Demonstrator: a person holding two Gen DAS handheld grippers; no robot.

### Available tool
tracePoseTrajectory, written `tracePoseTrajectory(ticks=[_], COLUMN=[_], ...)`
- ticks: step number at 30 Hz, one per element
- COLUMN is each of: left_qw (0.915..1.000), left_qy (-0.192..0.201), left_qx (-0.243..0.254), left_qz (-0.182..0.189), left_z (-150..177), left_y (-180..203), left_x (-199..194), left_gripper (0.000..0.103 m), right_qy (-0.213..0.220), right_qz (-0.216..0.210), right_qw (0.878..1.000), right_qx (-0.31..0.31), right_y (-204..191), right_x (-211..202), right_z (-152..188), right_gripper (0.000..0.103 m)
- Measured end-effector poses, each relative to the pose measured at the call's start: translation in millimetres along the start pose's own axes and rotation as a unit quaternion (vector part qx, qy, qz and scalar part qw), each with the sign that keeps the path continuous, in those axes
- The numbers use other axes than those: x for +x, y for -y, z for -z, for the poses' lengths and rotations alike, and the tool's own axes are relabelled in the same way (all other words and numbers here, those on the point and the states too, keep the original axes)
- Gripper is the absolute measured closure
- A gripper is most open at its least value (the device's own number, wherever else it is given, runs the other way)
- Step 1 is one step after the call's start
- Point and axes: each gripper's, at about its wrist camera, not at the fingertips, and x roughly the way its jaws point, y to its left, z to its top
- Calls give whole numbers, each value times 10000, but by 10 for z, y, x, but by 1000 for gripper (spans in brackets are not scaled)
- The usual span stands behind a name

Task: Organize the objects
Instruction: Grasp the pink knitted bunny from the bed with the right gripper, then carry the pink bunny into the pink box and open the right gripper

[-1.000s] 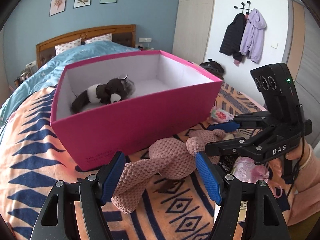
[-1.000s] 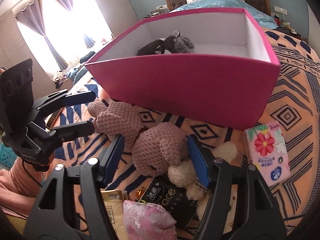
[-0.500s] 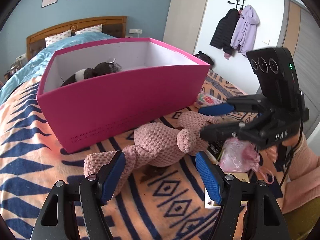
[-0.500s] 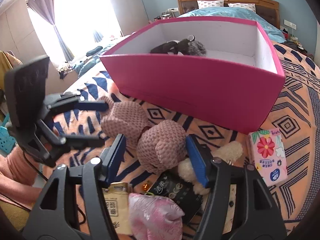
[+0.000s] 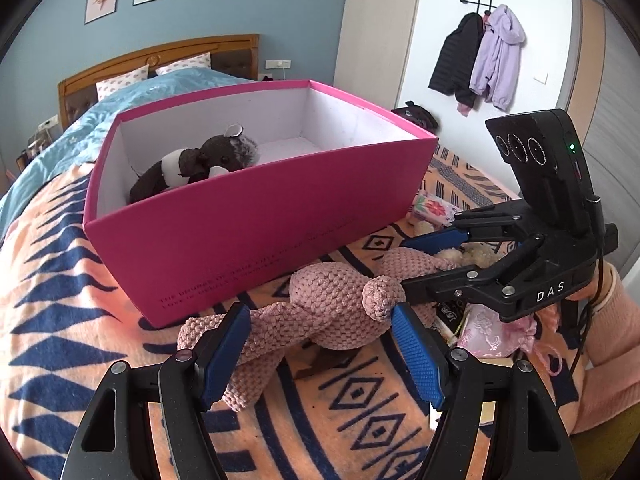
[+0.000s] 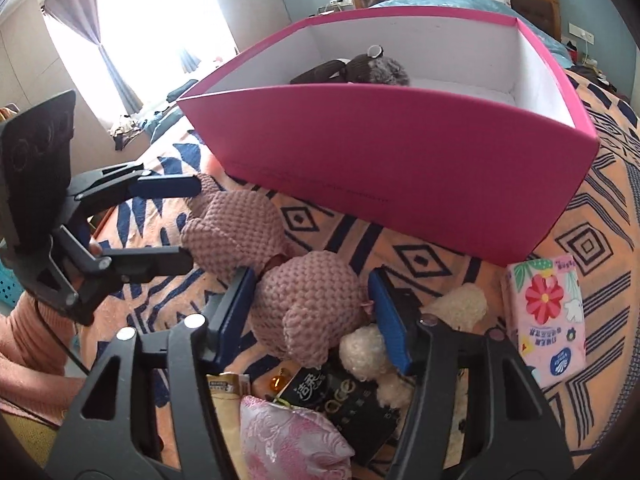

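Note:
A pink crocheted plush toy (image 5: pixel 328 300) lies on the patterned blanket in front of the pink box (image 5: pixel 260 240). My right gripper (image 6: pixel 311 280) has its jaws closing on the toy's head (image 6: pixel 308 308), and both blue pads touch its sides. My left gripper (image 5: pixel 320 312) is open. Its pads straddle the toy's legs and lower body without squeezing them. Each gripper shows in the other's view: the left gripper (image 6: pixel 192 222) around the toy's body, the right gripper (image 5: pixel 404 264) at its head. A brown plush (image 5: pixel 200 160) lies inside the box.
A flowered tissue pack (image 6: pixel 548 312) lies right of the toy, near the box (image 6: pixel 400 152). A white fluffy toy (image 6: pixel 368 348), a black packet (image 6: pixel 340 396), a pink brocade pouch (image 6: pixel 288 440) and a beige sachet (image 6: pixel 228 400) crowd under the right gripper. A person's sleeve (image 5: pixel 608 344) is at the right.
The right gripper's pads have drawn in onto the toy's head. The toy's legs, ahead of the left pads half a second ago, now lie between them. The left jaws kept their width.

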Motion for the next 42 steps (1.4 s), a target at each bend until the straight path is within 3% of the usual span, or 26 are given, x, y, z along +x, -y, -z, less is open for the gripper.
tracePoseTrajectory(ticks=[9, 15, 25, 28, 31, 42], left_qw=[9998, 9998, 9978, 9961, 9962, 9970], left_qy=[212, -115, -271, -217, -169, 373], left_qx=[-6, 3, 103, -33, -64, -51], left_qz=[-1, 183, 598, 852, 851, 677], left_z=[-75, -63, 98, 108, 107, -102], left_y=[-68, -130, -14, -11, 43, 182], left_x=[-76, 91, 49, 29, 16, -379], left_gripper=[28, 28, 30, 34, 43, 43], right_qy=[6, -48, 213, 263, 334, 805], right_qz=[67, 186, 221, 207, 158, 123], right_qw=[9998, 9992, 9989, 9988, 9988, 9955], right_qx=[-187, -355, -359, -346, -327, -485], right_y=[-81, -161, -192, -191, -197, -353], right_x=[-28, -30, -155, -177, -214, -567], right_z=[78, 133, 160, 123, 70, -113], right_gripper=[43, 43, 49, 49, 49, 50])
